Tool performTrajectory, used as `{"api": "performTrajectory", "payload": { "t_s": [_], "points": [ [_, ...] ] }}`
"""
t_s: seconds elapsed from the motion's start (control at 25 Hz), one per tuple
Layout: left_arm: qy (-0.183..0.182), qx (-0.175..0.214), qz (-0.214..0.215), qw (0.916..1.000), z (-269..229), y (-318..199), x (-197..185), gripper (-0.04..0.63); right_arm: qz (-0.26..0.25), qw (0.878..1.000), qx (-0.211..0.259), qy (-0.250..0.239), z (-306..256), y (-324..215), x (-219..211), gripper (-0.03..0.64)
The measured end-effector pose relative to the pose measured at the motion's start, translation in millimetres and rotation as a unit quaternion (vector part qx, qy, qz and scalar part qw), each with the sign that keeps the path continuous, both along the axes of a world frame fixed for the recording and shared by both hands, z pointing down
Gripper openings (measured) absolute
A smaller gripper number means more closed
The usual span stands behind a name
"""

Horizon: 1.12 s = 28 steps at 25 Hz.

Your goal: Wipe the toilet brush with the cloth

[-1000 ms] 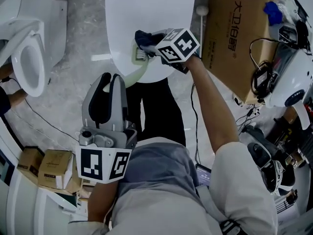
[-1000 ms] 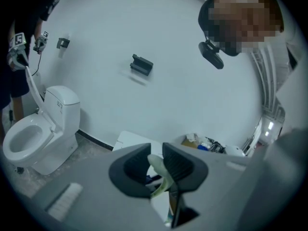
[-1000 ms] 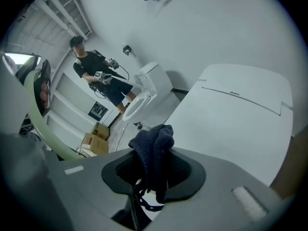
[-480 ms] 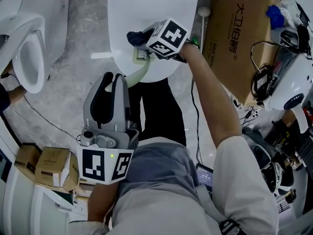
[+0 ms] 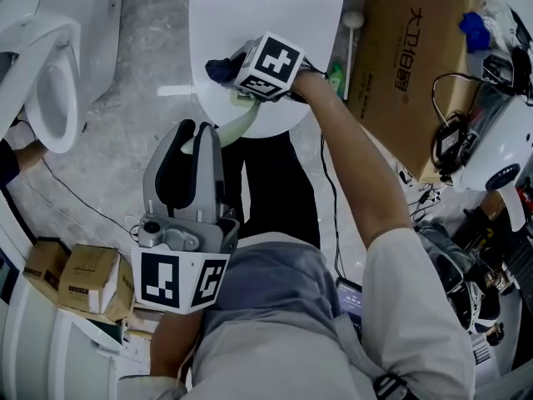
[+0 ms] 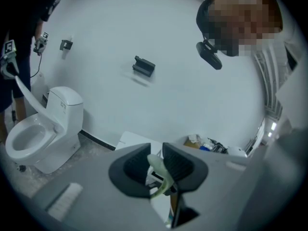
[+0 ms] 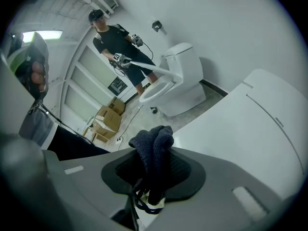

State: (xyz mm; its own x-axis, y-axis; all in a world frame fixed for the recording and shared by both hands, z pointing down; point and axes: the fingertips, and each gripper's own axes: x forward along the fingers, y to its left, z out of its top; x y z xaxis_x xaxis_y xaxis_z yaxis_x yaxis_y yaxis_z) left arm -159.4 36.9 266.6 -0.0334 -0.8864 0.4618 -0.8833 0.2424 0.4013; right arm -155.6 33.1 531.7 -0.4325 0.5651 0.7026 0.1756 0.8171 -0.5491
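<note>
My left tongs [image 5: 196, 132] were closed on the pale green handle of the brush [image 5: 234, 124], low in the head view. In the left gripper view the handle [image 6: 159, 170] ran between the two dark pads, pinched near its end, with the left tongs [image 6: 157, 156] nearly together around it. From there the handle curved up and away to the front edge of the closed white toilet lid [image 5: 266, 15]. Its head end passed under my right tongs [image 5: 235, 75], so I could not make out the bristles. My right tongs [image 7: 155, 171] were clamped on a bunched dark blue cloth [image 7: 153, 148], which stuck out past the pads in a thick fold. In the head view the cloth [image 5: 220, 67] sat over the lid just beside the brush's head end; I could not tell whether they touched. Each gripper's cube showed black-and-white square markers and no lettering. To the right of the toilet a flat cardboard box [image 5: 416, 73] carried dark Chinese characters running down its face, which I read as 大卫伯爵, though not with certainty. A second toilet [image 5: 42, 65] stood at the left with its seat open; a small label on its tank [image 6: 63, 105] was too small to read. Small cartons [image 5: 79, 282] were stacked at the lower left, their print unreadable. In the right gripper view another person [image 7: 115, 37] stood by that second toilet.
</note>
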Motion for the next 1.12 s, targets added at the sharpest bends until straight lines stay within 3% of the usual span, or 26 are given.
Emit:
{"api": "performTrajectory", "payload": {
  "t_s": [0.32, 0.52, 0.64, 0.8, 1.12],
  "points": [
    [-0.002, 0.000, 0.003, 1.0000, -0.5, -3.1, -2.6, 0.000, 0.102, 0.995, -0.011, 0.000, 8.8, -33.4, -1.2, 0.112],
    [-0.001, -0.003, 0.005, 1.0000, 1.3, -5.1, -1.9, 0.000, 0.188, 0.982, -0.031, 0.006, 19.9, -60.2, 9.2, 0.112],
    [-0.002, -0.002, 0.007, 1.0000, 1.8, -5.2, -1.8, 0.000, 0.232, 0.972, -0.012, 0.031, 31.7, -78.1, 24.5, 0.112],
    [-0.003, -0.001, 0.007, 1.0000, 1.7, -5.2, -2.3, 0.000, 0.223, 0.972, 0.036, 0.056, 50.5, -81.4, 48.7, 0.112],
    [-0.009, -0.002, 0.008, 0.9999, 0.6, -7.0, -1.5, 0.000, 0.253, 0.963, 0.052, 0.075, 73.1, -84.3, 73.3, 0.112]
  ]
}}
